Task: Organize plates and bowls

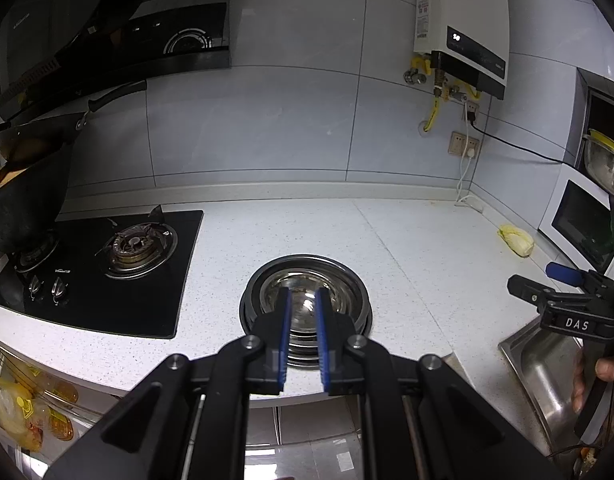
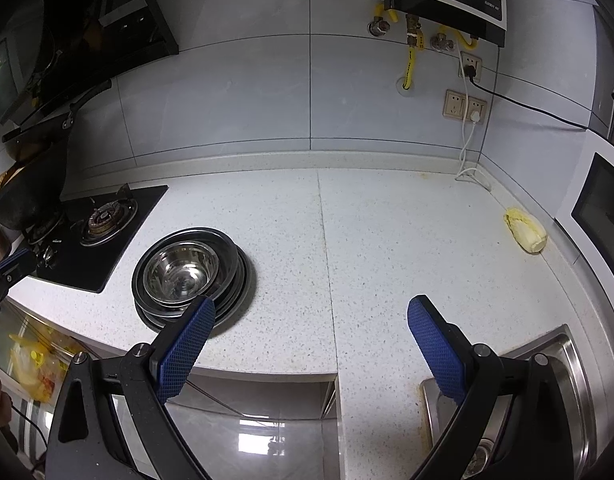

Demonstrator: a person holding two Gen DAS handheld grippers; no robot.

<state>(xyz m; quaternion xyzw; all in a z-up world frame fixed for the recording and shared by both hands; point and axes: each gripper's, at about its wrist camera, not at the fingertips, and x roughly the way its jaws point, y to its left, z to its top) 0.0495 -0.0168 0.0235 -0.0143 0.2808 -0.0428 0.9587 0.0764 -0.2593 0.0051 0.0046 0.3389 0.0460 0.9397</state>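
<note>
Left tongs: the left gripper (image 1: 304, 292) sat at the lower centre of the left wrist view, its blue-padded fingers (image 1: 285, 322) parted by a narrow gap, nothing between them; they hung in front of the near rim of the stacked dishes, and contact could not be told.

Right tongs: the right gripper (image 2: 311, 308) filled the bottom of the right wrist view, its fingers spread wide and holding nothing. Its left pad (image 2: 187, 346) overlapped the near edge of the dish stack in the picture; whether it touched could not be told.

Dishes: a steel bowl (image 2: 179, 272) sat nested on top of a stack of steel plates (image 2: 243, 276), left of centre in the right wrist view and centre in the left wrist view (image 1: 339, 276).

Surface: the stack stood on a speckled white counter (image 2: 387, 240), near its front edge.

Stove: a black gas hob (image 1: 119, 276) lay just left of the stack, apart from it.

Sink: a steel sink (image 2: 567, 360) occupied the lower right corner.

Other: a pale yellow cabbage (image 2: 525, 236) lay at the right, well apart from the dishes.
</note>
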